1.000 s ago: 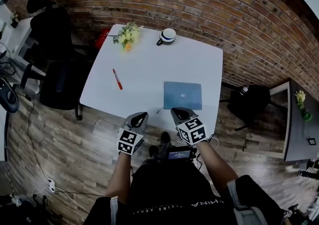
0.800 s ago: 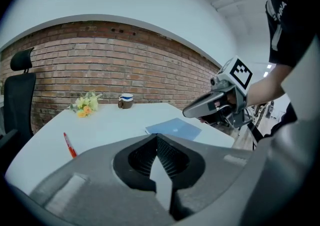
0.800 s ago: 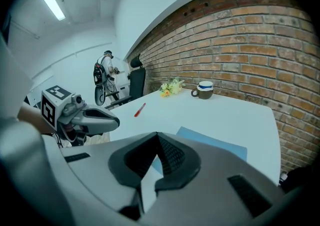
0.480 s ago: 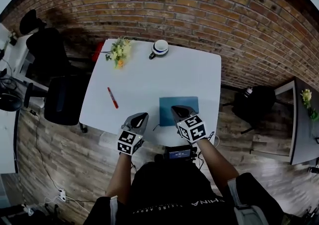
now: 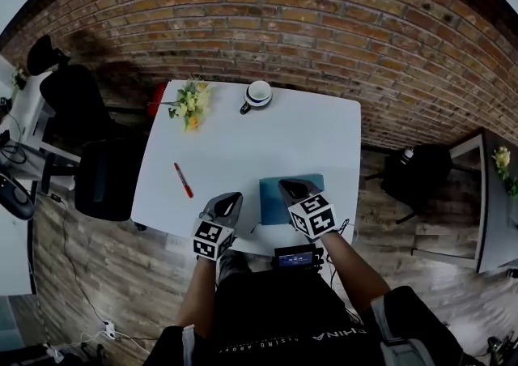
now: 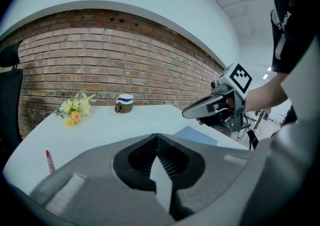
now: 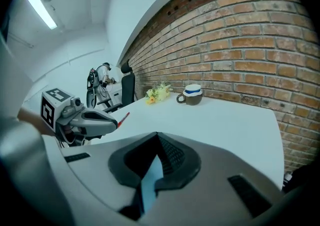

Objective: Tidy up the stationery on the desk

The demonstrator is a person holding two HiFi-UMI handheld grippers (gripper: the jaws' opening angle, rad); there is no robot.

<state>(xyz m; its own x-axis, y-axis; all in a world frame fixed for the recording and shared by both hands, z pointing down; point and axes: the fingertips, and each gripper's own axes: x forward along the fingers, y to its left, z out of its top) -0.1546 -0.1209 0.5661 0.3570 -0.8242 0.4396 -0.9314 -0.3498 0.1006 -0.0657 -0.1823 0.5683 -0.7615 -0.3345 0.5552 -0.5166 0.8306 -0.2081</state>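
On the white desk (image 5: pixel 275 138) a red pen (image 5: pixel 183 180) lies at the left and a blue notebook (image 5: pixel 273 204) near the front edge. My left gripper (image 5: pixel 235 195) is shut and empty, hovering over the desk's front edge between pen and notebook. My right gripper (image 5: pixel 284 185) is shut and empty above the notebook's far part. The left gripper view shows the pen (image 6: pixel 49 161), the notebook (image 6: pixel 196 135) and the right gripper (image 6: pixel 187 114). In the right gripper view the pen (image 7: pixel 123 117) shows past the left gripper (image 7: pixel 116 124).
A mug (image 5: pixel 258 95) and a small bunch of flowers (image 5: pixel 188 103) stand at the desk's far edge by the brick wall. Black office chairs (image 5: pixel 101 178) stand left of the desk, another chair (image 5: pixel 417 174) to the right.
Both grippers have come forward from short of the desk to over its front edge. The right one now hangs above the notebook. Both stay shut.
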